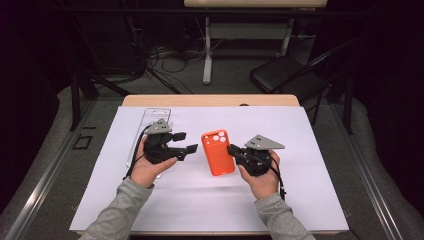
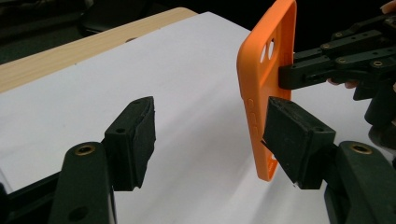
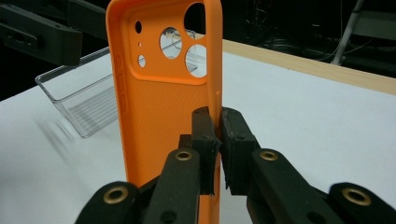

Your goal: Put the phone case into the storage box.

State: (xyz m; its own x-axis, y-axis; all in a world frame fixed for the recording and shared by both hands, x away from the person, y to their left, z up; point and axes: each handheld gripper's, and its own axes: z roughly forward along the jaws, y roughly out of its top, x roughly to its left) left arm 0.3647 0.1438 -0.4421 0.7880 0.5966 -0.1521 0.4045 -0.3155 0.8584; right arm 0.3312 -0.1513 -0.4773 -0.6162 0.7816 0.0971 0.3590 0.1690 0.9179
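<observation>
- The right gripper [image 1: 234,150] is pinching the orange phone case [image 1: 218,152] by its side edge, holding it above the white-covered counter [image 1: 300,190].
- The left gripper [image 1: 186,142] (jaws apart, gripping nothing) is pointing level at the case, one pad [image 2: 296,135] just beside it.

Orange phone case [image 1: 217,152], soft-looking, camera cutouts at its far end, hollow side facing up. Hanging just above the white sheet, mid-table, one long edge being pinched, the other free.
</observation>
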